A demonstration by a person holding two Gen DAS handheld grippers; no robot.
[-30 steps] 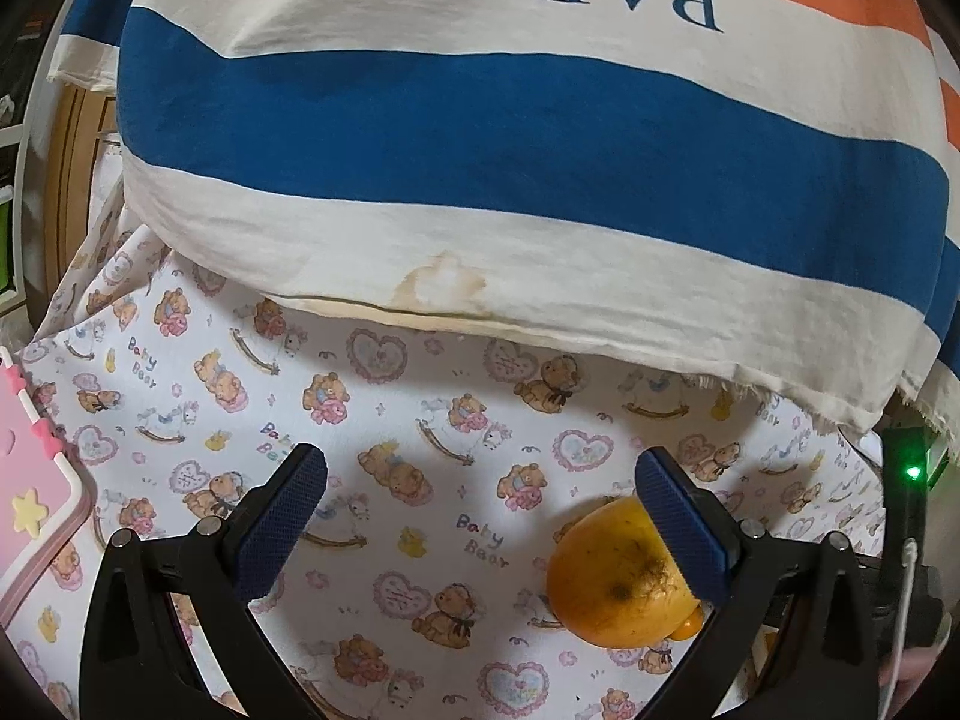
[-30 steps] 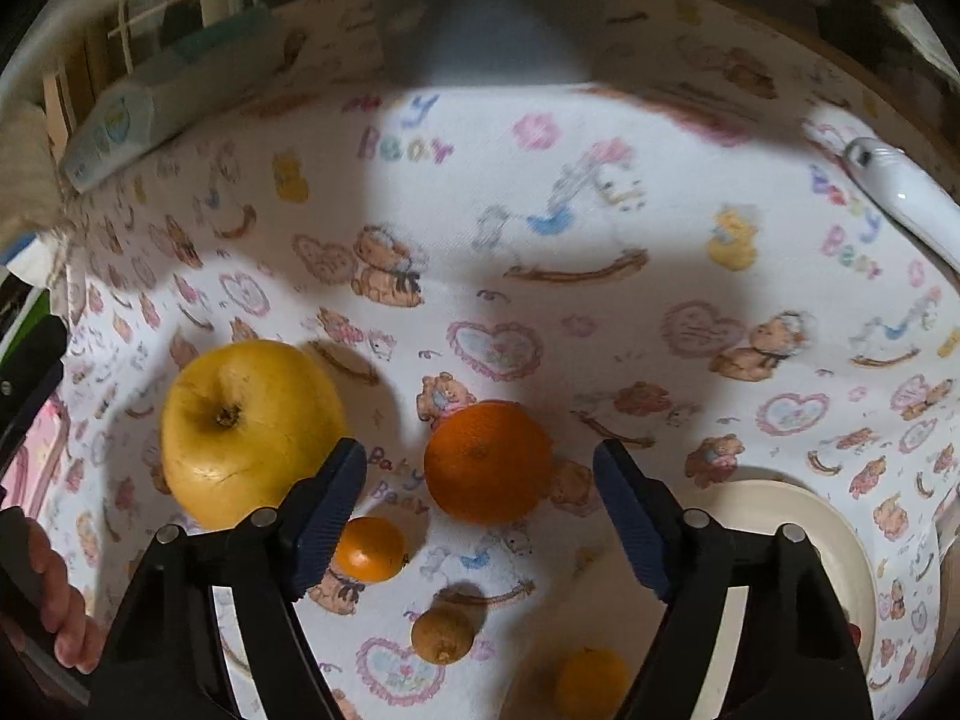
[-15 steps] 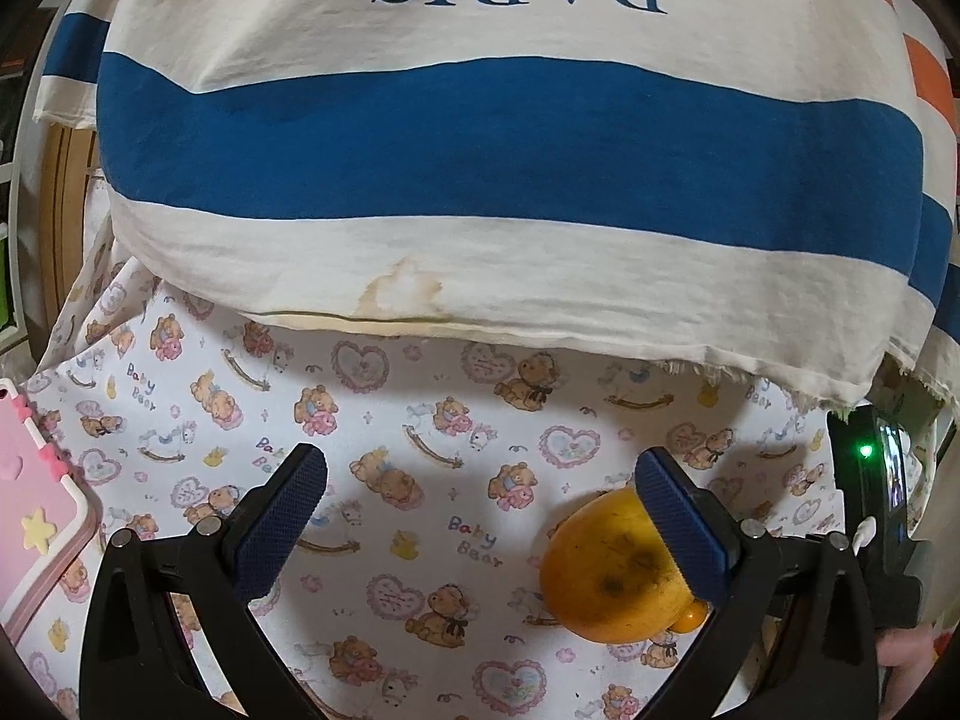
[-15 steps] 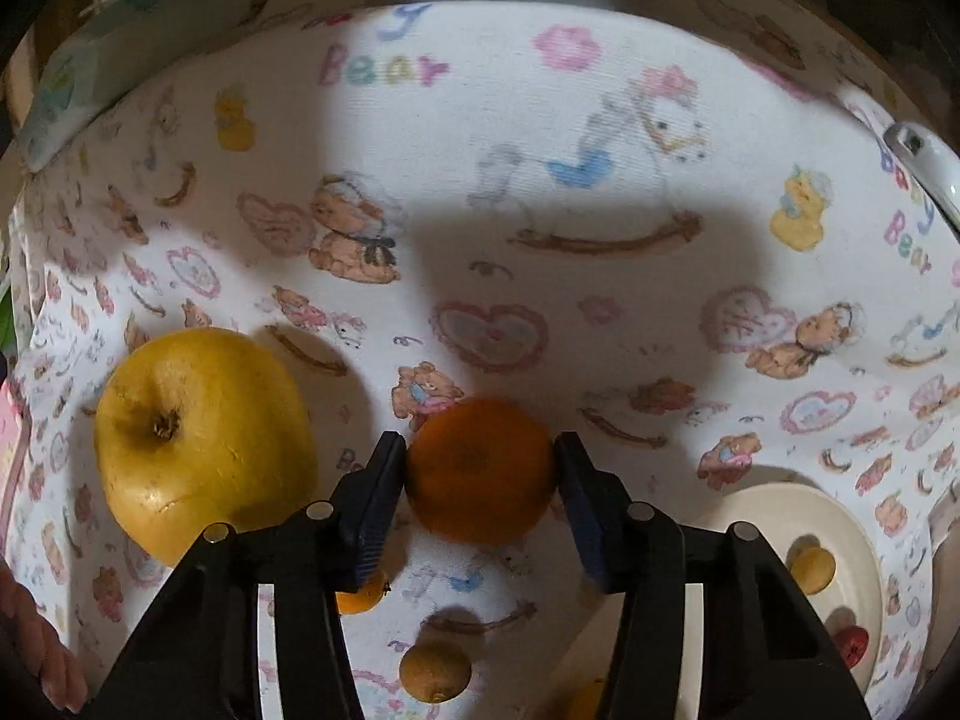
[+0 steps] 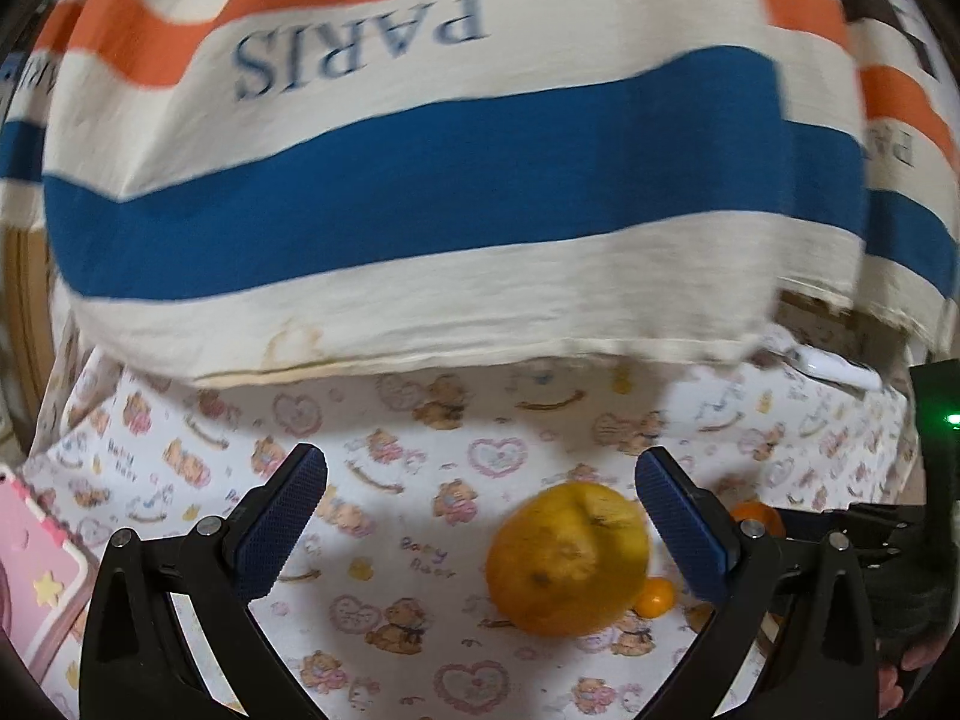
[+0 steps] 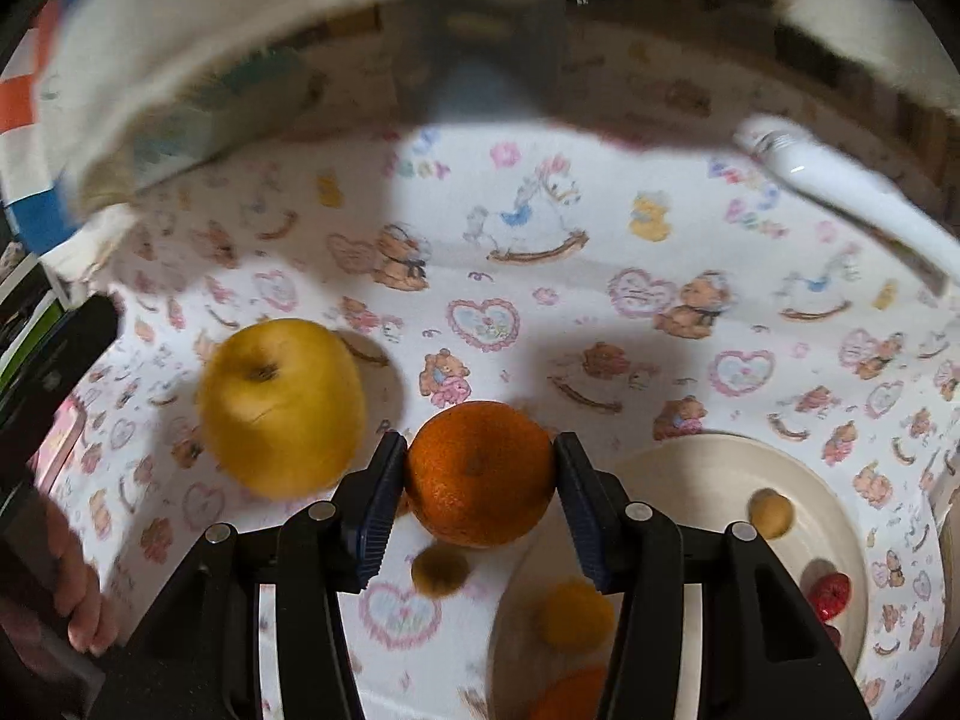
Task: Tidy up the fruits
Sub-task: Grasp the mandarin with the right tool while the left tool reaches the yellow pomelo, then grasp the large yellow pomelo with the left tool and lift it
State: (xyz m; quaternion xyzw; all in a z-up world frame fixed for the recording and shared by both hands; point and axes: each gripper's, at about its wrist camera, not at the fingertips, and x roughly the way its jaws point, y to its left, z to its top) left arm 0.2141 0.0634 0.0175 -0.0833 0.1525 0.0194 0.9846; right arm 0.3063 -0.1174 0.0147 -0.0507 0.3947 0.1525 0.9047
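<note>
While my right black two-finger gripper (image 6: 480, 468) clamped a round orange citrus fruit (image 6: 480, 474) between its blue ribbed pads, both pads pressed against the fruit's sides, my left black two-finger gripper (image 5: 480, 501) hung wide open and held nothing. I saw the clamped orange just left of a cream round plate (image 6: 708, 462), near the plate's left rim; whether it was touching the cloth below I could not tell. On that plate lay a small tan round fruit (image 6: 771, 513) toward the far right, a small red fruit (image 6: 831, 594) at the right edge, a blurred yellow fruit (image 6: 573, 609) and a blurred orange fruit (image 6: 570, 696) at the near side. A large yellow apple with a stem dimple (image 6: 282, 405) sat on the white teddy-bear-print cloth (image 6: 540, 312), just left of the clamped orange, and a small brownish fruit (image 6: 438, 567) lay below the gripper. From the left wrist camera that yellow apple (image 5: 567, 558) appeared close to the right finger of the open gripper, with a tiny orange fruit (image 5: 654, 597) beside it. A white, blue and orange striped shirt lettered PARIS (image 5: 420, 180) filled the far side, and a pink tray edge with a yellow star (image 5: 36, 570) showed at the left.
</note>
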